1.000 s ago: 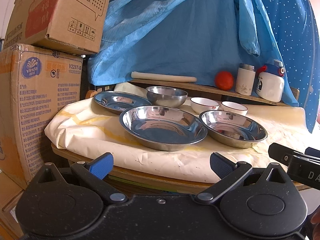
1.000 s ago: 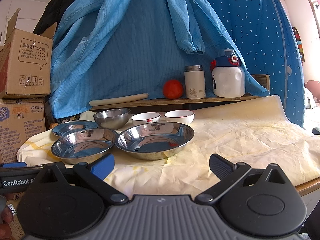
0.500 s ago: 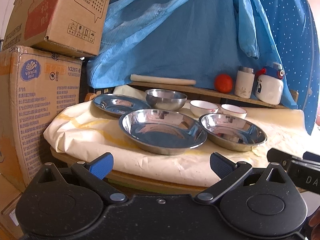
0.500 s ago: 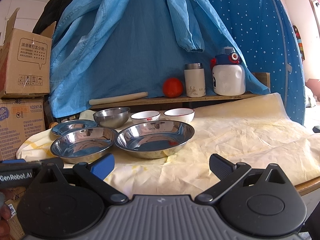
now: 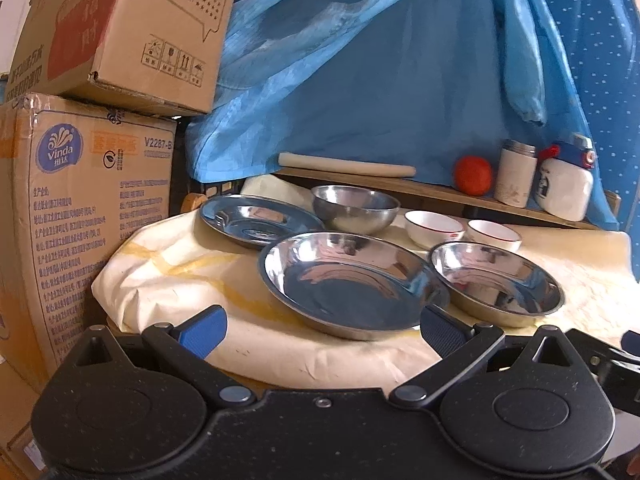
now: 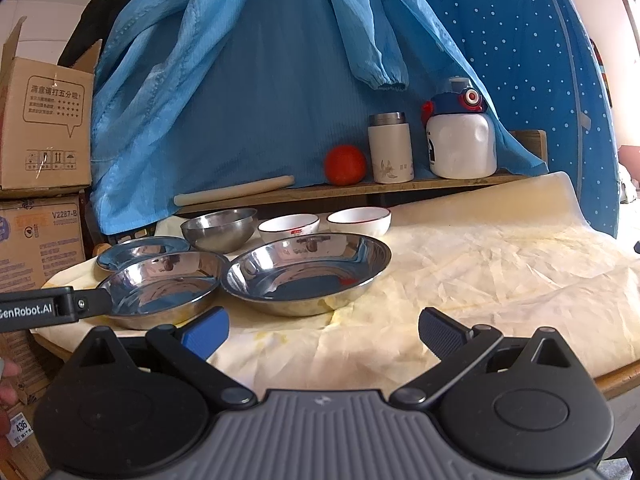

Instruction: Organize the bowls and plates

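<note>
Plates first: two deep round steel plates (image 5: 348, 284) (image 5: 496, 280) sit side by side on the cream-covered table (image 6: 480, 272). Both the left gripper (image 5: 320, 328) and right gripper (image 6: 322, 326) hang empty, jaws spread; pinch a near rim squarely, then lift level.

Bright daylight enters from the right, blowing out the right edge of both views. The steel plates (image 6: 306, 276) carry mirror glare. Fisheye bending curves the cardboard boxes (image 5: 80, 216); the left view is slightly soft.
</note>
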`<state>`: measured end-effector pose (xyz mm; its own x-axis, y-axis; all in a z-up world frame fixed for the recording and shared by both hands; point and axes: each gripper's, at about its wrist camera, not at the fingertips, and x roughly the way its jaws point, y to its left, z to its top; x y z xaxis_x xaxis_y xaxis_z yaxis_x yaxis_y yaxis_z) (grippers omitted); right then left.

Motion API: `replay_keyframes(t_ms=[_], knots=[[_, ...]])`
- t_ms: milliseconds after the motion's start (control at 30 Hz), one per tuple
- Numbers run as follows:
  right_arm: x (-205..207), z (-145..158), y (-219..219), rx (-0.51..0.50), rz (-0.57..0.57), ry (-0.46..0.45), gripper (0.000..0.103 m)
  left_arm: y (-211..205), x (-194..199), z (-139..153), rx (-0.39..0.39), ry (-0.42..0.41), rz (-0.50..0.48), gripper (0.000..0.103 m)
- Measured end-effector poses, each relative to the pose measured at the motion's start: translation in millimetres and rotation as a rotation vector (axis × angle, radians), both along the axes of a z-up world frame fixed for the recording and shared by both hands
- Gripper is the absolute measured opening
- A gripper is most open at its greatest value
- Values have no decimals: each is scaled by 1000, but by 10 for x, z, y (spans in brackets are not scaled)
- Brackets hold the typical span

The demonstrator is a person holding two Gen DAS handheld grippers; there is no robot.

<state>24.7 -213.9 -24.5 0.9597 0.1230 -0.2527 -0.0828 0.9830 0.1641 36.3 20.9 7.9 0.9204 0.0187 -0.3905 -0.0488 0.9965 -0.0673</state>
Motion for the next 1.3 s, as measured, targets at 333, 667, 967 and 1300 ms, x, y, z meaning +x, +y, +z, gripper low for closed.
replay_keyframes(t_ms=[333,667,967,1300], knots=[[241,108,159,-34,91,-27,103,224,377,70,-31,18,10,102],[486,207,471,1,312,13,103,414,809,75,-42,117,-88,102],[712,162,683,29,410,83,103,533,1077,12,-24,181,-135,102],[874,126,786,88,445,149,103,633,1249,-51,-61,223,-156,102]])
